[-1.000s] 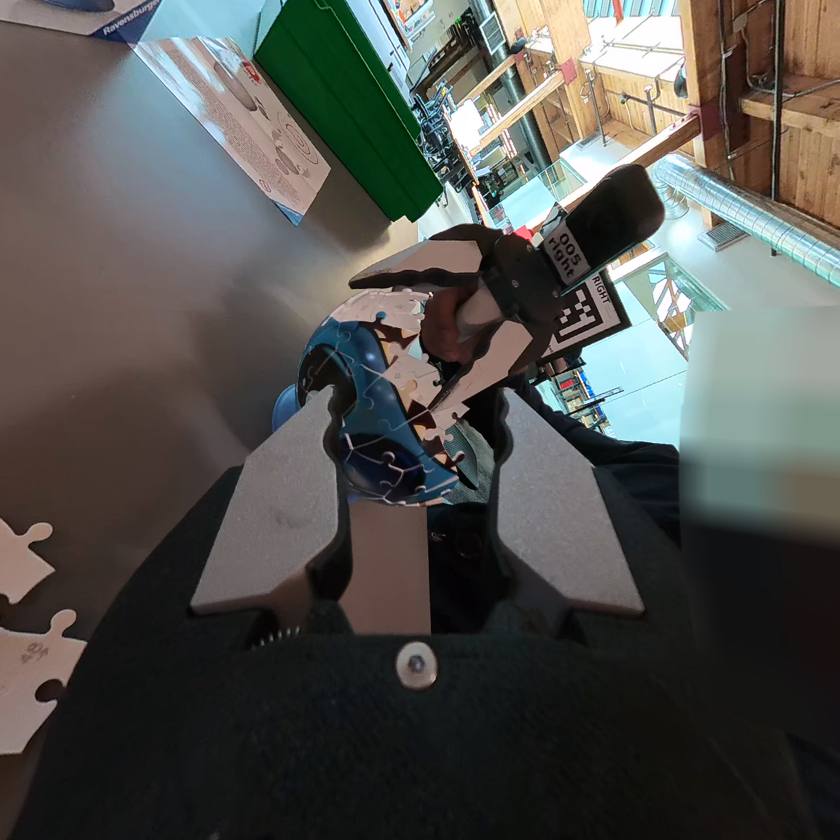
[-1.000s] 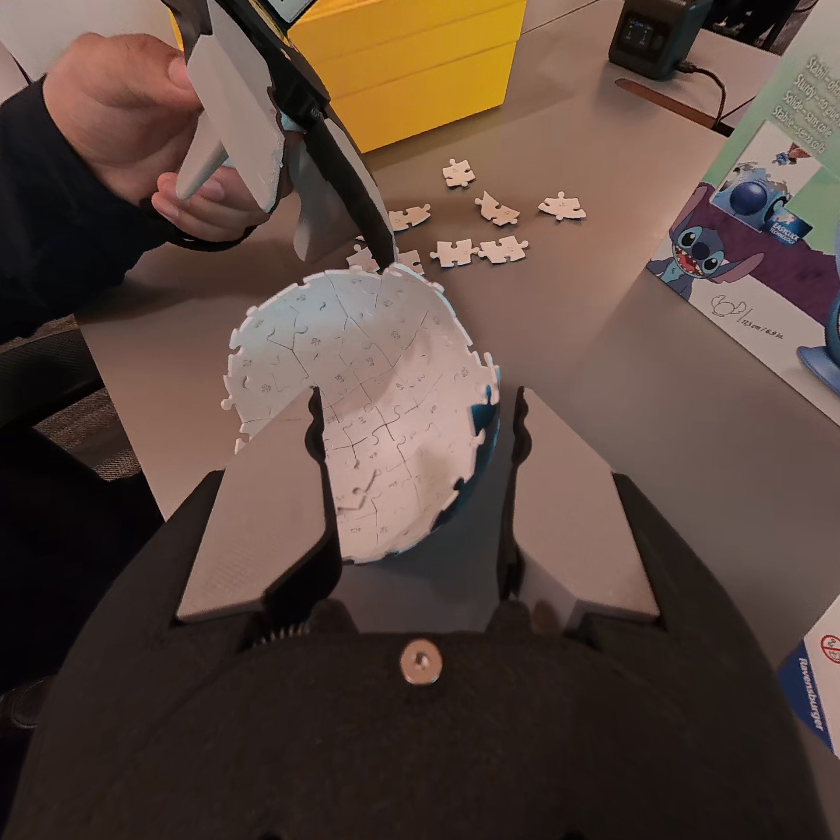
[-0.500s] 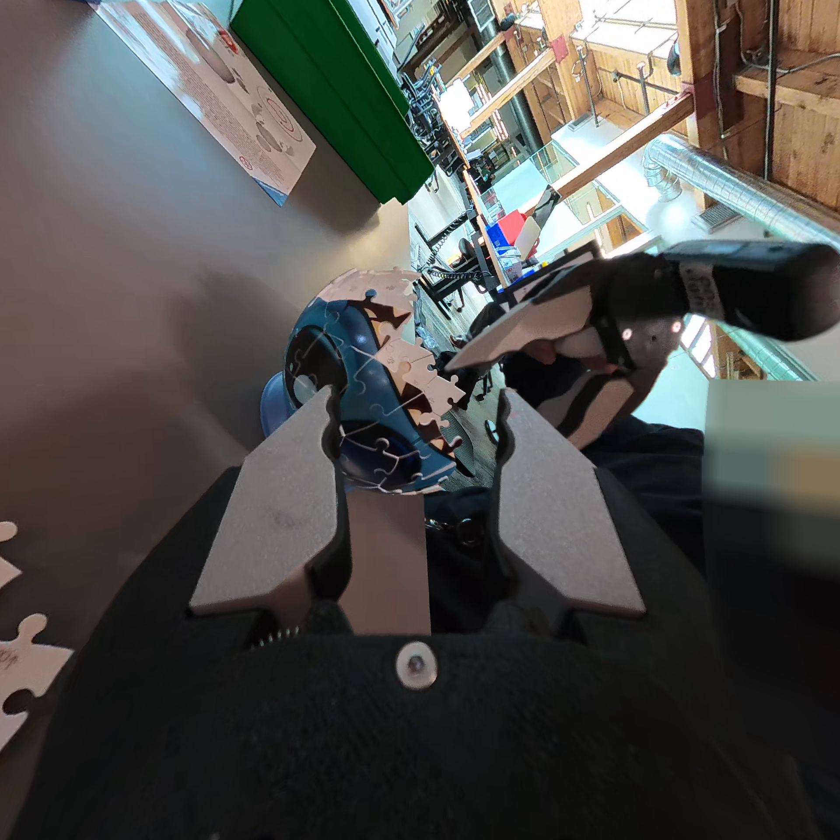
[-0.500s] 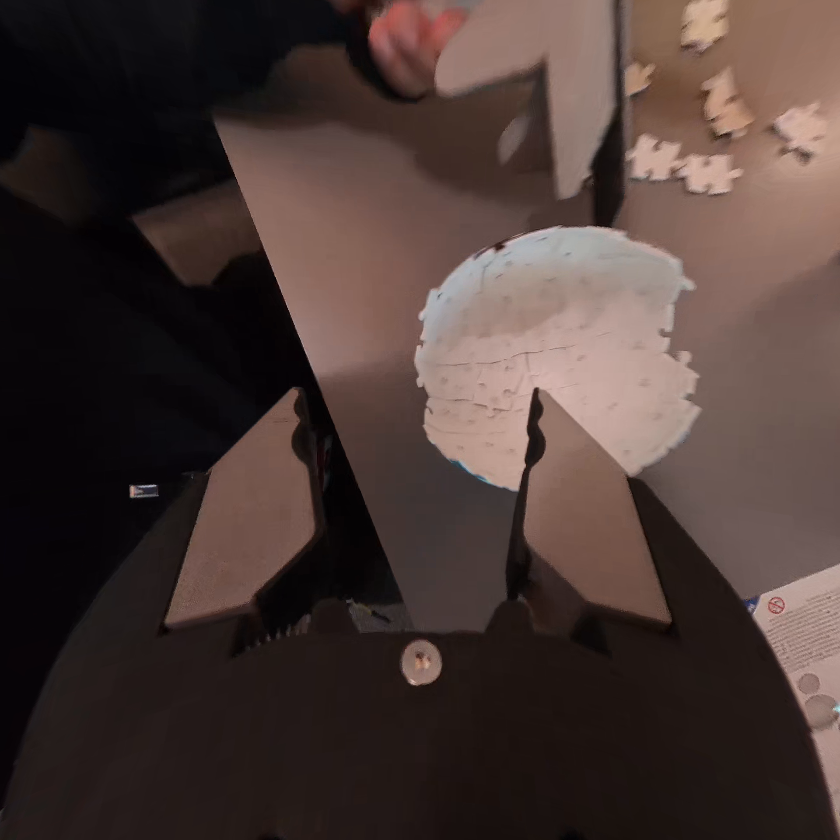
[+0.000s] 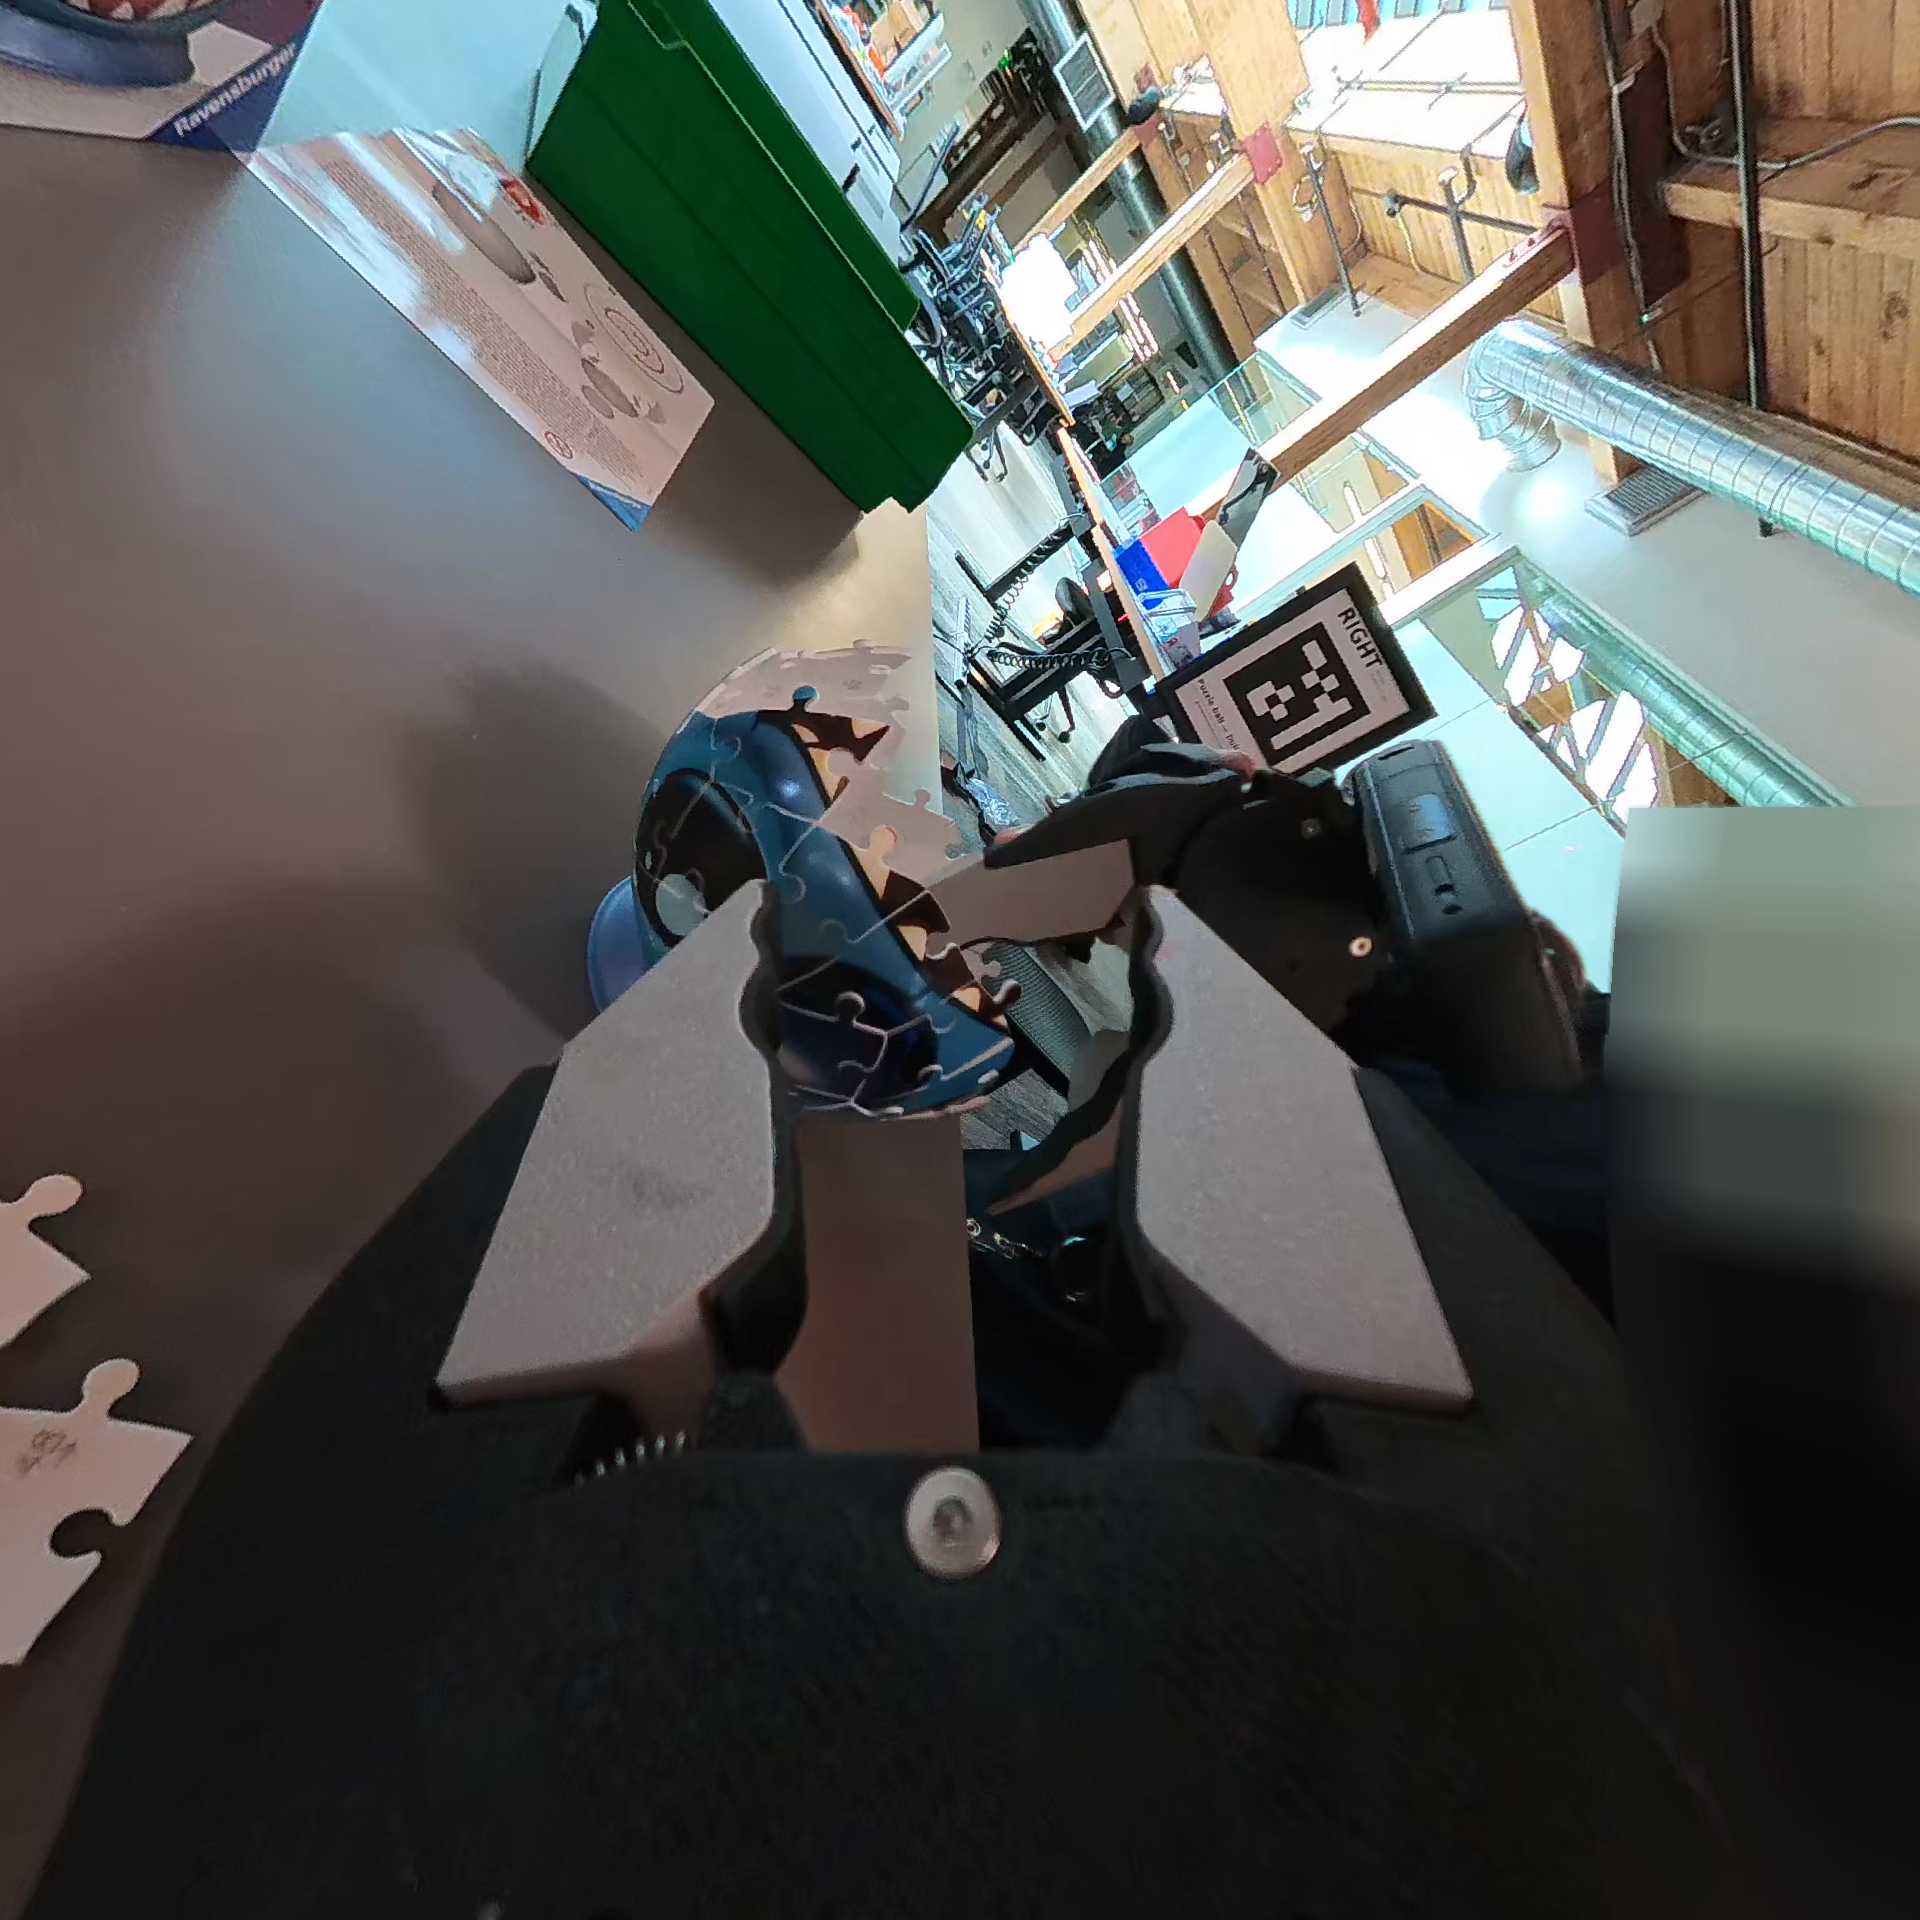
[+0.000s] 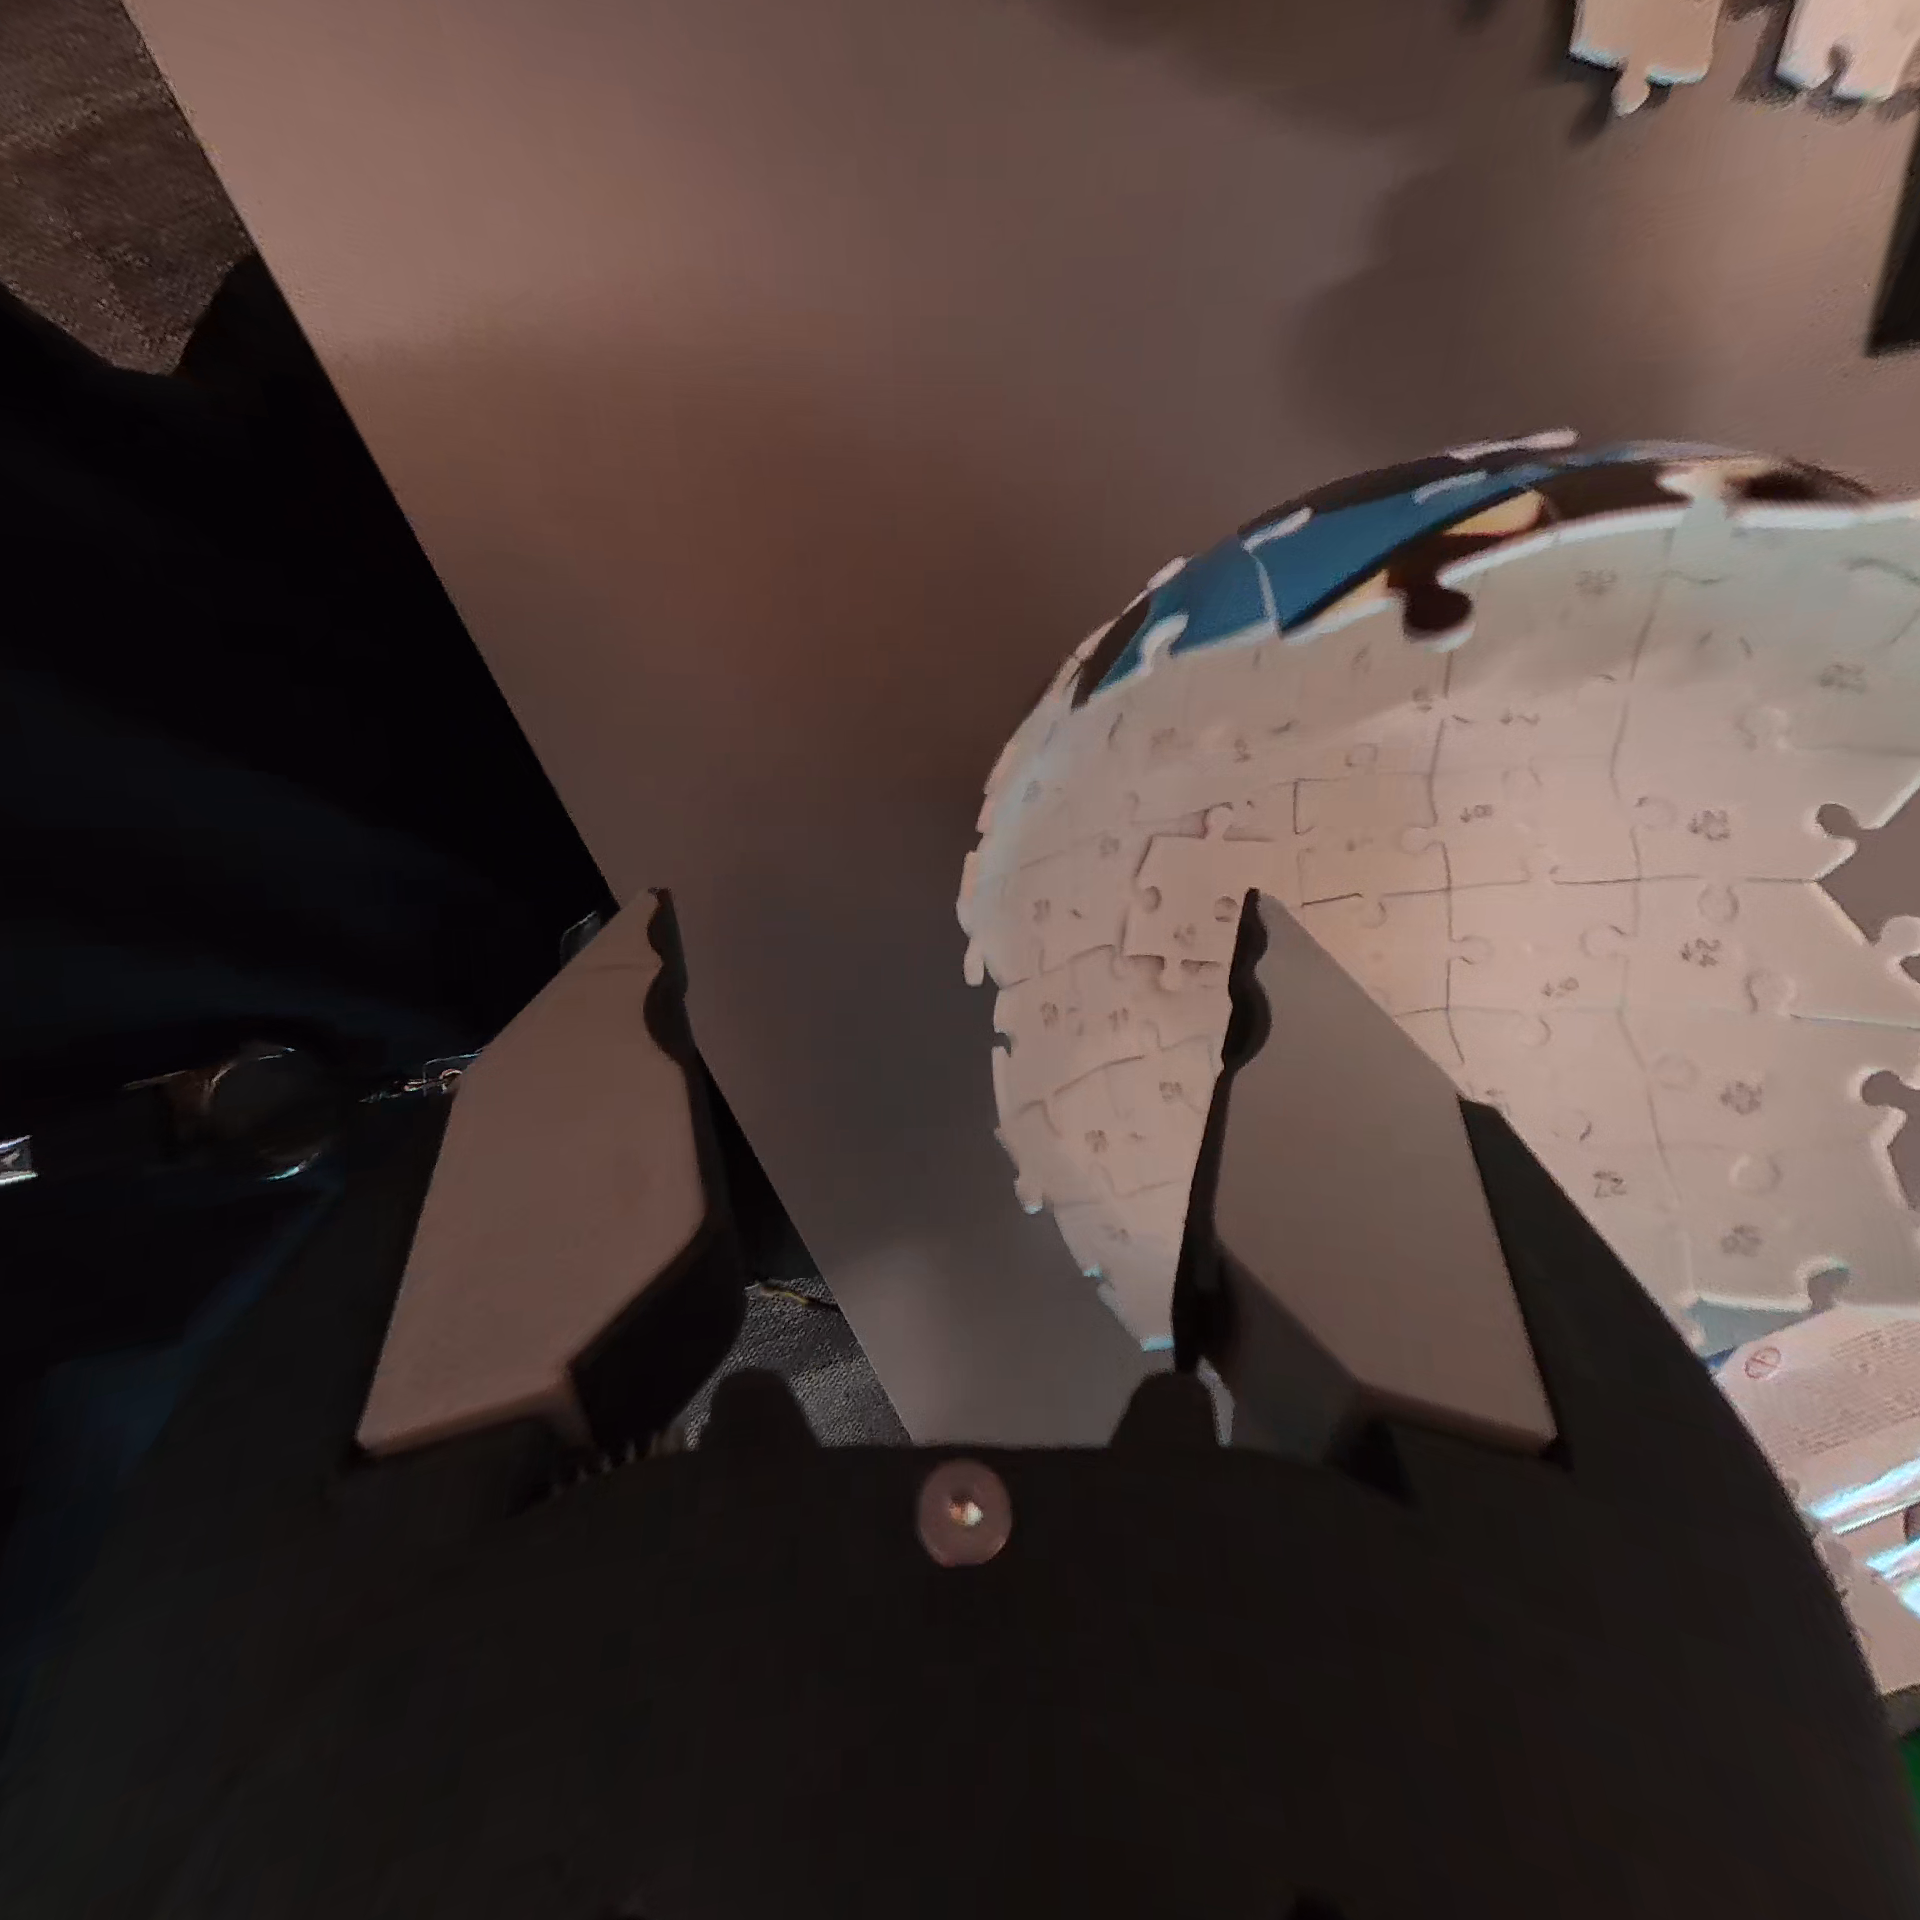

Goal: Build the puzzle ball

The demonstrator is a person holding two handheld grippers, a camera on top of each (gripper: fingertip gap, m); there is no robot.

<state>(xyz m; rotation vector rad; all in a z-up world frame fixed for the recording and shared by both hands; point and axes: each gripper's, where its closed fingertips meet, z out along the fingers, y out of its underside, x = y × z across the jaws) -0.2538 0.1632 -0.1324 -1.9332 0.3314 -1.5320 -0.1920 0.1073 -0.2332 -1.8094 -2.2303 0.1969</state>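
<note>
The half-built puzzle ball (image 5: pixel 800 883) is a blue shell with a white inside, resting on a blue stand (image 5: pixel 613 951) near the table's edge. My left gripper (image 5: pixel 951 914) is open and empty, its left finger (image 5: pixel 644 1143) overlapping the ball's near side. My right gripper (image 6: pixel 951 904) is open and empty. It shows in the left wrist view (image 5: pixel 1070 1008) close to the ball's open rim. In the right wrist view the ball's white inside (image 6: pixel 1538 935) lies to the right, behind my right finger (image 6: pixel 1340 1174). Whether either gripper touches the ball I cannot tell.
Loose white pieces lie on the grey table (image 5: pixel 260 727) at the left (image 5: pixel 62 1455) and beyond the ball (image 6: pixel 1662 42). A puzzle box (image 5: pixel 499 312) and green crate (image 5: pixel 748 260) stand farther back. A leaflet (image 6: pixel 1829 1423) lies beside the ball. The table edge (image 6: pixel 468 644) and a person's dark clothing are close.
My right gripper left its place over the ball's opening, swung out toward the table edge, and now sits lower beside the ball's rim. My left gripper stayed open by the ball.
</note>
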